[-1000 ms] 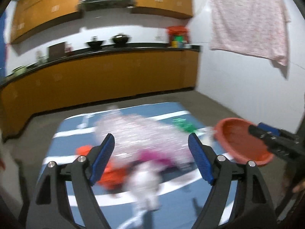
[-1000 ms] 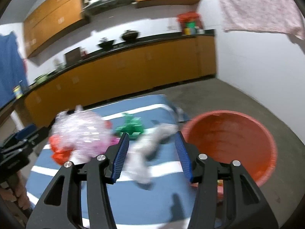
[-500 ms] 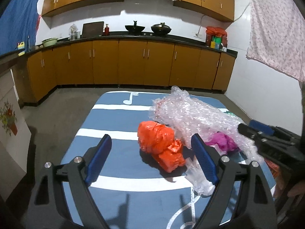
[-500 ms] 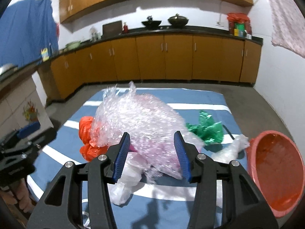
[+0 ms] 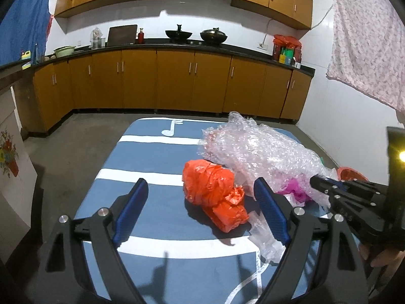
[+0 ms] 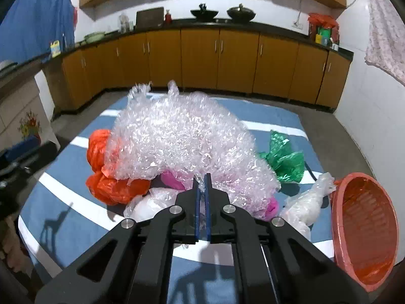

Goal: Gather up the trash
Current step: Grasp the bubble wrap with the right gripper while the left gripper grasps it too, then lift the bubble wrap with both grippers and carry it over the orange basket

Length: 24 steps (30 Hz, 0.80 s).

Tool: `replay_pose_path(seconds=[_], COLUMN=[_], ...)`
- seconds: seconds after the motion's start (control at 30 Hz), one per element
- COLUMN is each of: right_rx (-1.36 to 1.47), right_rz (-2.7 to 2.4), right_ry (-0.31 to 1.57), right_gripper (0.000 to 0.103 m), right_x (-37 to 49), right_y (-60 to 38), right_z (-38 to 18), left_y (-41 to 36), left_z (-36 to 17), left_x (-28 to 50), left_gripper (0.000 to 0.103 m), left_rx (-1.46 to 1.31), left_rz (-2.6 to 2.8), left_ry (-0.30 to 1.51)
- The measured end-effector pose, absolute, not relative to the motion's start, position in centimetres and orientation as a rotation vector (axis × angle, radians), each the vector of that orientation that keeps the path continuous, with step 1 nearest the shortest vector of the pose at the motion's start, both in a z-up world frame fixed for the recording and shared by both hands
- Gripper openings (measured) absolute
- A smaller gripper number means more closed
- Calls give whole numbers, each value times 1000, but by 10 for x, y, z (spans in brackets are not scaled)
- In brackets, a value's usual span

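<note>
A pile of trash lies on a blue striped mat (image 5: 157, 177). A big wad of clear bubble wrap (image 6: 182, 139) (image 5: 260, 154) tops it. An orange plastic bag (image 5: 215, 192) (image 6: 106, 174), a pink bag (image 6: 174, 179), a green bag (image 6: 283, 159) and clear bags (image 6: 303, 202) lie around it. An orange basket (image 6: 364, 235) stands at the mat's right edge. My right gripper (image 6: 201, 177) is shut on the near edge of the bubble wrap. My left gripper (image 5: 200, 202) is open, hovering just short of the orange bag.
Brown kitchen cabinets (image 5: 177, 81) with a black counter run along the far wall. A white panel with a flower picture (image 5: 10, 157) stands left of the mat. A pink cloth (image 5: 367, 50) hangs on the right wall. Grey floor surrounds the mat.
My right gripper closed from open onto the edge of the bubble wrap. Both views swung left from the basket and settled over the pile; the left gripper stayed open.
</note>
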State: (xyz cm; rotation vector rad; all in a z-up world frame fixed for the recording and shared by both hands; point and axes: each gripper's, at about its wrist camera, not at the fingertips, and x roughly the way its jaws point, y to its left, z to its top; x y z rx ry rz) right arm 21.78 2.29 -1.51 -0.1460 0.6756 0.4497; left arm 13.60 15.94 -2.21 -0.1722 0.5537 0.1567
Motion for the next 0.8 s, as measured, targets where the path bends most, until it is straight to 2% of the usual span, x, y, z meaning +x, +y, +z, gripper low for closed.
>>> replay_pose_path(seconds=[0.3, 0.57, 0.7, 0.77, 0.8], right_rx=[-32, 42, 73, 82, 86], right_rz=[360, 269, 241, 231, 226], right_ry=[562, 535, 546, 551, 553], right_gripper=[3, 3, 3, 3, 3], right_x=[203, 195, 194, 193, 193], right_y=[-20, -67, -85, -92, -95], right_z=[18, 30, 27, 25, 24], left_y=[132, 107, 108, 113, 116], left_z=[-21, -22, -33, -38, -41], left_x=[164, 198, 221, 229, 232], left_gripper=[84, 83, 75, 63, 51], left_rx=[-162, -110, -110, -137, -152], left_rz=[94, 105, 142, 147, 138], left_ry=[567, 597, 662, 694, 711])
